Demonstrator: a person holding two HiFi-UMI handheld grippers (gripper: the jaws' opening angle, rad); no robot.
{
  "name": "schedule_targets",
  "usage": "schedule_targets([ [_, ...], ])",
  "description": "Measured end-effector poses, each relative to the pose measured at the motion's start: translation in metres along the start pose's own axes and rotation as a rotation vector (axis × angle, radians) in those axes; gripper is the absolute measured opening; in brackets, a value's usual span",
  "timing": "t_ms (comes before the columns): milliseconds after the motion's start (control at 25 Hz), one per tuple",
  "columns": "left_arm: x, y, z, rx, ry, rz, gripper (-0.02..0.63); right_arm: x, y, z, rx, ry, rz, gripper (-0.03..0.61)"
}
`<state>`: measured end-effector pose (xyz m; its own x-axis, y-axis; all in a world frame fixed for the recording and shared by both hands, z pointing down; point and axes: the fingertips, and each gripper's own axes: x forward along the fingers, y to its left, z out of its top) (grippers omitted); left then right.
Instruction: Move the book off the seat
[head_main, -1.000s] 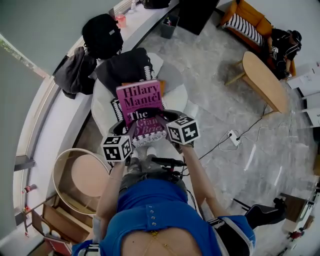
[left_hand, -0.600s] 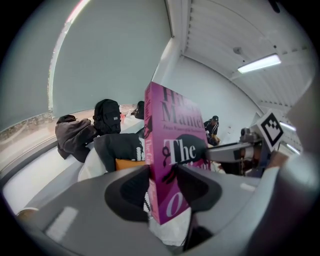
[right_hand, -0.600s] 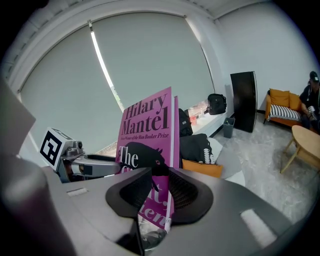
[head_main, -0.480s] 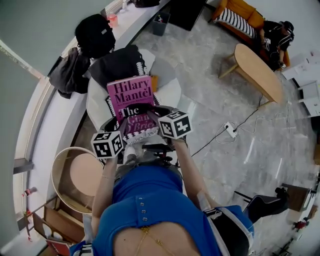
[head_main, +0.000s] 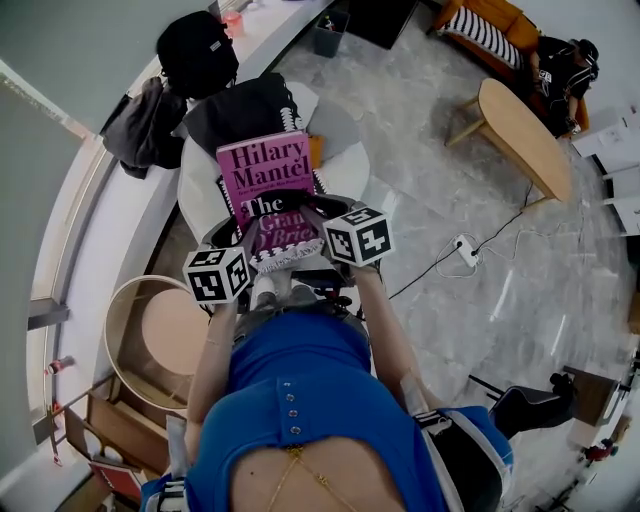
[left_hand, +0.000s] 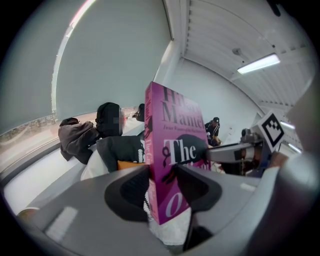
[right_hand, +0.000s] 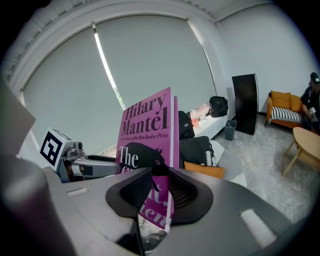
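A magenta hardback book (head_main: 266, 183) with a Hilary Mantel cover is held up over the white round seat (head_main: 347, 182). It stands tilted, its cover facing me. My left gripper (head_main: 243, 238) is shut on its lower left part, and my right gripper (head_main: 313, 218) is shut on its lower right part. In the left gripper view the book (left_hand: 172, 160) stands edge-on between the jaws of the left gripper (left_hand: 162, 186). In the right gripper view the right gripper (right_hand: 159, 190) clamps the bottom edge of the book (right_hand: 146, 127). A black garment (head_main: 245, 118) and an orange item (head_main: 316, 150) lie on the seat.
A round wooden side table (head_main: 160, 340) stands at the left, by my legs. A black backpack (head_main: 196, 48) and a dark jacket (head_main: 138, 125) rest on the window sill. On the floor at the right are a power strip (head_main: 462, 270) and an oval wooden table (head_main: 525, 135).
Both grippers keep the same hold on the book. The book and grippers have drifted slightly up and left in the head view as the head moved.
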<state>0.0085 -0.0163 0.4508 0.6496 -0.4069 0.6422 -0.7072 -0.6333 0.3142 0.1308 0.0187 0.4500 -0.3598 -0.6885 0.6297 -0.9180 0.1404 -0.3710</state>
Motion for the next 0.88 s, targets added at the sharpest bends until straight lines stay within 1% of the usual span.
schedule_targets([
  [560, 0.0005, -0.0008, -0.0021, -0.019, 0.006, -0.005, 0.17, -0.0013, -0.0002, -0.0006, 0.002, 0.001, -0.004, 0.103],
  [880, 0.0045, 0.0, -0.0022, -0.012, 0.016, -0.022, 0.171, -0.0004, -0.0021, -0.0017, 0.016, -0.003, -0.015, 0.101],
])
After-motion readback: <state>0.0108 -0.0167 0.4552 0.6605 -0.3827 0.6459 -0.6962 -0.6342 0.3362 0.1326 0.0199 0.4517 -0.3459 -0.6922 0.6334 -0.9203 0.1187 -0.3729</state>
